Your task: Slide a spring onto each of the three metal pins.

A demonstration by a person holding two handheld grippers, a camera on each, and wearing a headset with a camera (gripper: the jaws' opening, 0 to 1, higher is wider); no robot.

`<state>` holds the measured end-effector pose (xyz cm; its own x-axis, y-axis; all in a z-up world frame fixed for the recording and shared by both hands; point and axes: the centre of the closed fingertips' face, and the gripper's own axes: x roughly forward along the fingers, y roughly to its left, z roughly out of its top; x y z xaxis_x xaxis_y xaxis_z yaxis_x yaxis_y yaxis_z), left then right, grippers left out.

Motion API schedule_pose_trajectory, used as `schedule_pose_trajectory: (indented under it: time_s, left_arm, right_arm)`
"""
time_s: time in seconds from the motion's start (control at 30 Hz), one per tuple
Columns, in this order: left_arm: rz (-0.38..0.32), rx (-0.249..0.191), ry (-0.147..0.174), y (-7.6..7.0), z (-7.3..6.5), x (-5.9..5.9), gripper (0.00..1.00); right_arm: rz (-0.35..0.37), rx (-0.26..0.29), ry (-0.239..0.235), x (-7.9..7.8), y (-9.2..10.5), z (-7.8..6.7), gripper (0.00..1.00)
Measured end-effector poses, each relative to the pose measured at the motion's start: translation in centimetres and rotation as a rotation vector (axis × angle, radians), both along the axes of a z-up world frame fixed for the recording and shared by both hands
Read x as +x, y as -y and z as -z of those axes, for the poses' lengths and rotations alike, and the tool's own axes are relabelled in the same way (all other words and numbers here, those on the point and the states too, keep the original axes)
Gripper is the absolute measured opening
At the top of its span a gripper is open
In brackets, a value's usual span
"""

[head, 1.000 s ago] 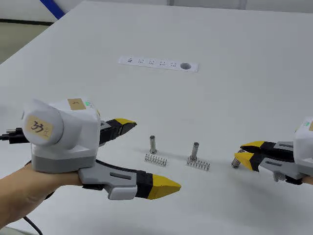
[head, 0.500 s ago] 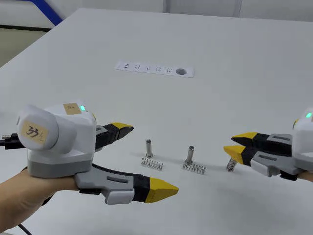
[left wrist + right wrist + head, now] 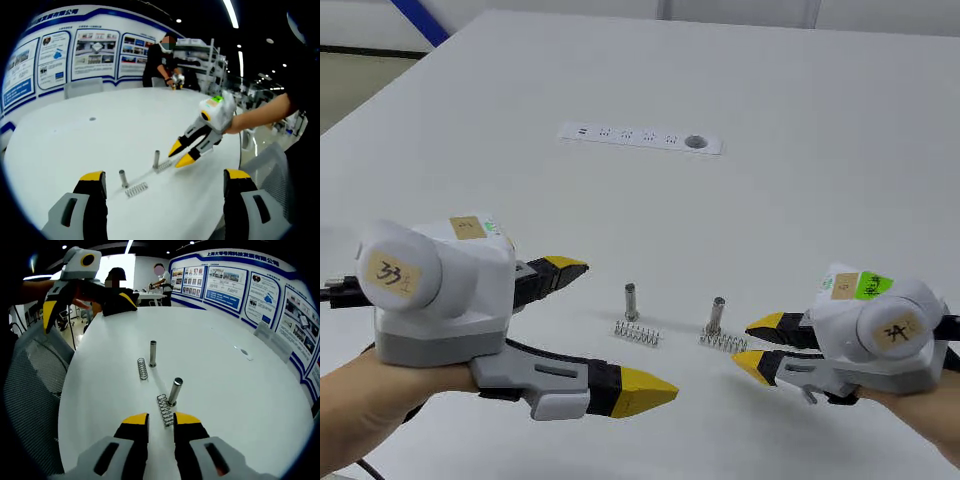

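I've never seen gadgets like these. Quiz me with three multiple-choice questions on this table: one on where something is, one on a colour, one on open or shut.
1. Where do the first spring and second spring lie, relative to the first pin and second pin?
A. slid onto them
B. flat on the table at their feet
C. leaning upright against them

2. What colour are the jaw tips of the left gripper?
A. yellow
B. red
C. blue

3. How do the left gripper's jaws stand?
A. shut on a spring
B. shut on a pin
C. wide open, holding nothing

Answers: 1 B, each spring lies on its side beside a bare upright pin. 2 A, both tips are yellow in the head view. 3 C, the left gripper view shows a broad gap between its jaws.
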<state>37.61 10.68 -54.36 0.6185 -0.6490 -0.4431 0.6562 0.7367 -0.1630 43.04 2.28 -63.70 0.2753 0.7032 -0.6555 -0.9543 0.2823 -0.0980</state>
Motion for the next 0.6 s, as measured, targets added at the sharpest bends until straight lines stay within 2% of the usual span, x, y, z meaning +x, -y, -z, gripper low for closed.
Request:
schedule_pose_trajectory:
  time_s: [0.07, 0.13, 0.27, 0.33, 0.43, 0.47, 0.57, 0.6]
  left_arm:
    - [-0.004, -0.005, -0.005, 0.0, 0.1, 0.0, 0.99]
    - [-0.002, -0.004, -0.009, 0.0, 0.3, 0.0, 0.99]
    - [0.001, -0.004, -0.021, 0.0, 0.7, -0.1, 0.98]
    - [0.001, -0.004, -0.025, 0.0, 0.8, 0.0, 0.98]
    - [0.004, -0.006, -0.027, 0.0, 0.8, -0.1, 0.98]
    - [0.005, -0.006, -0.028, 0.1, 0.9, -0.1, 0.98]
    - [0.007, -0.005, -0.031, 0.1, 1.0, -0.2, 0.98]
    - [0.008, -0.006, -0.032, 0.1, 1.0, -0.2, 0.98]
  right_arm:
    - [0.006, -0.030, -0.003, 0.3, -0.1, 0.6, 0.20]
    - [-0.008, -0.068, 0.028, 0.7, -0.1, 0.9, 0.20]
    - [0.004, -0.070, -0.014, 1.0, -0.4, 1.5, 0.20]
    - [0.009, -0.073, -0.012, 1.3, -0.4, 1.8, 0.19]
    - [0.025, -0.067, -0.061, 1.1, -0.4, 2.2, 0.19]
    - [0.023, -0.069, -0.062, 1.1, -0.5, 2.3, 0.19]
    - [0.010, -0.103, -0.070, 0.9, -0.2, 2.9, 0.19]
    - [0.022, -0.073, -0.087, 0.9, -0.4, 2.7, 0.18]
